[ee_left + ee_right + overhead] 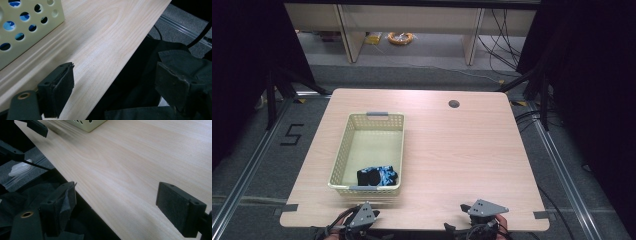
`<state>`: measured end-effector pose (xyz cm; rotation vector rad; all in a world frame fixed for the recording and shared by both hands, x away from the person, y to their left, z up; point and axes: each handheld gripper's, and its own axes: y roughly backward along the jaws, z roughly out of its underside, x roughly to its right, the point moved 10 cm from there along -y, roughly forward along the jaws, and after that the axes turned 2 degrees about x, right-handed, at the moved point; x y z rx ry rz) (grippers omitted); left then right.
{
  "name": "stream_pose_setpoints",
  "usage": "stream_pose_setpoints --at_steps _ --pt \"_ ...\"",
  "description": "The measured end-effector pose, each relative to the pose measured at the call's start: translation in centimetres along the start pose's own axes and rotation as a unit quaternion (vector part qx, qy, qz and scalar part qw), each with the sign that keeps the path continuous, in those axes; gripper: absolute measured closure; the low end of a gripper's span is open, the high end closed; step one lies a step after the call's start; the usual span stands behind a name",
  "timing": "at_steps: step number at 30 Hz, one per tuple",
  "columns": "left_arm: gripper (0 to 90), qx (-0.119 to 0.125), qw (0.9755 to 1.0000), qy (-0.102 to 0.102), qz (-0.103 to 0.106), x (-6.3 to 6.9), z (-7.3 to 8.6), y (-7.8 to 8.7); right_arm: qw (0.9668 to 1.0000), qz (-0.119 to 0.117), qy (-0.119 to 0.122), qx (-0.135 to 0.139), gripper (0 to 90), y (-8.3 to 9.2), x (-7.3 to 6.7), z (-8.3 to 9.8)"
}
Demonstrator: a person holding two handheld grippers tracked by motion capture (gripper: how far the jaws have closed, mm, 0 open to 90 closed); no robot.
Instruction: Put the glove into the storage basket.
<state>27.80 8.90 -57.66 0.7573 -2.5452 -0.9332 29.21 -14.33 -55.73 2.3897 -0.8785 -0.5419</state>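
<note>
A cream perforated basket (343,150) stands on the left half of the wooden table (452,150). Inside it, at the near end, lies a black and blue cloth bundle (377,176). My left gripper (362,218) hovers at the table's near edge, just in front of the basket, open and empty (113,87). The basket's near corner (27,27) is at the upper left in the left gripper view, blue showing through its holes. My right gripper (482,212) is at the near edge right of centre, open with nothing between its pads (115,205).
A round cable hole (454,104) sits at the table's far right. Black curtains flank both sides. Beyond the far edge are desk legs, cables and a yellow coil (400,38) on the floor. Dark fabric (172,57) lies below the near edge.
</note>
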Motion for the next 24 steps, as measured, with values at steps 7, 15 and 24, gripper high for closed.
stream_pose_setpoints --at_steps 7,15,24 --pt "16.0 -0.004 0.9999 -0.012 -0.001 -0.30 0.04 0.15 0.9999 0.006 0.007 -0.011 17.2 -0.06 -0.01 0.32" --pt "16.0 -0.001 0.9999 -0.009 -0.007 -0.58 0.00 0.17 0.9998 0.006 0.011 -0.016 17.2 -0.07 0.02 0.40" --pt "16.0 0.001 0.9999 0.000 -0.011 -0.59 0.04 0.10 0.9997 0.001 0.020 -0.014 17.0 -0.15 -0.07 0.32"
